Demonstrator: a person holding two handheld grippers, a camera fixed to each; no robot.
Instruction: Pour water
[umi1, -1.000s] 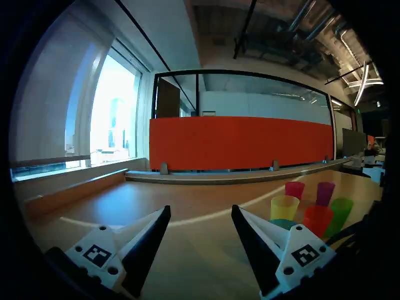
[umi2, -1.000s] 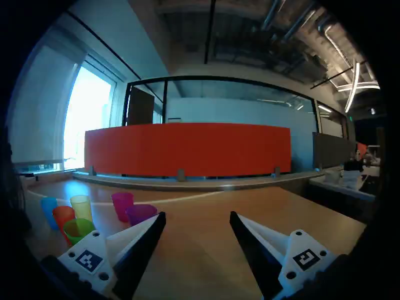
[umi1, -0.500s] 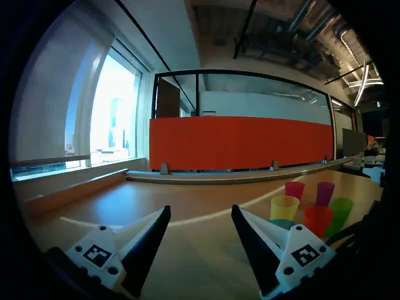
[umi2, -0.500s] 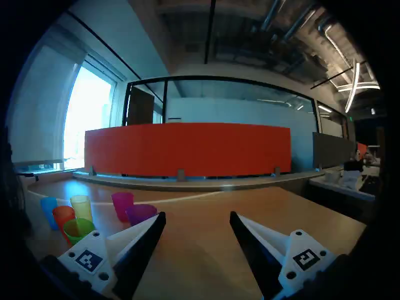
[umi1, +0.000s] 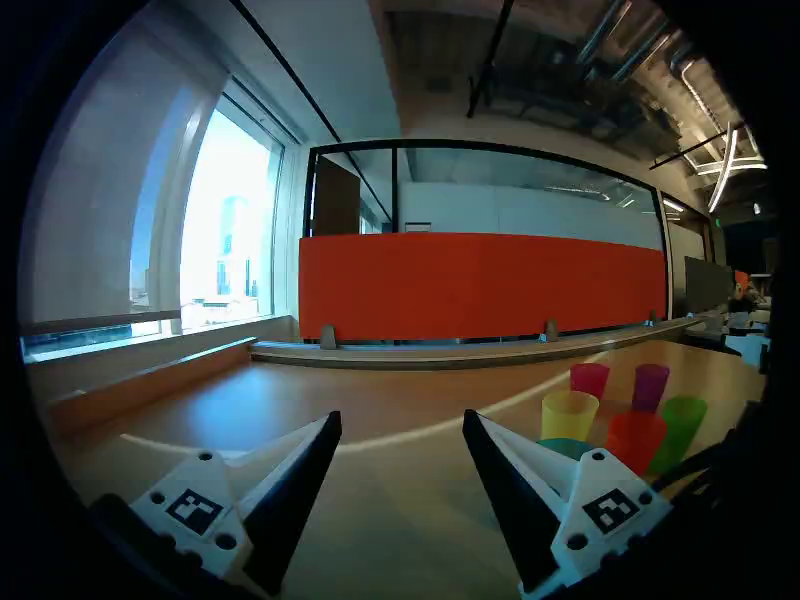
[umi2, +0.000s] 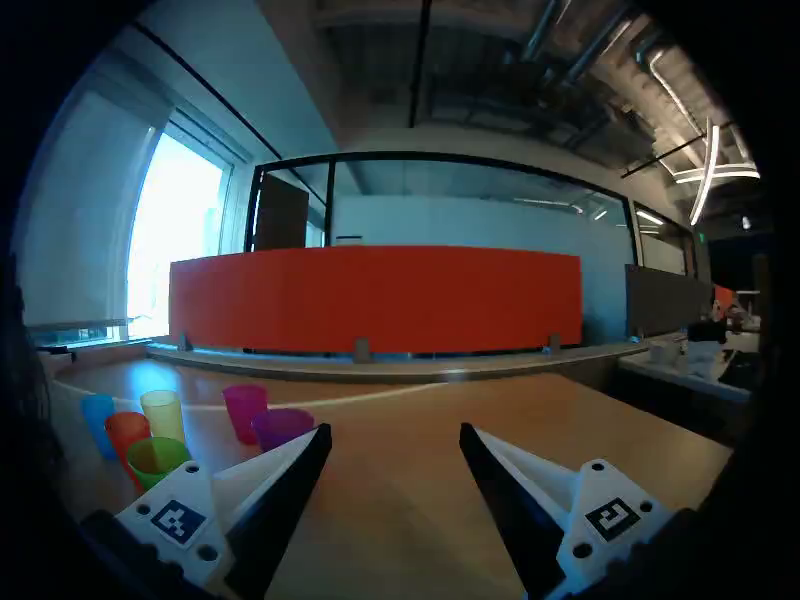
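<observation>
The left hand-held gripper (umi1: 401, 415) and right hand-held gripper (umi2: 394, 428) are hanging wide open above the bench (umi1: 290, 400), gripping nothing. The cups (umi1: 568, 415) are standing clustered on it between them, touching neither.

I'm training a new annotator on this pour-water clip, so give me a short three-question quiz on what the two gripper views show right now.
1. True or false: the left gripper is shut on a cup.
2. Multiple choice: in the right gripper view, the coloured cups stand on the table toward which side of the picture? A) left B) right C) centre
3. Fill in: in that view, the cup beside the right gripper's finger is ____.
Key: 1 false, it is open and holds nothing. 2 A. 3 the purple cup.
</observation>
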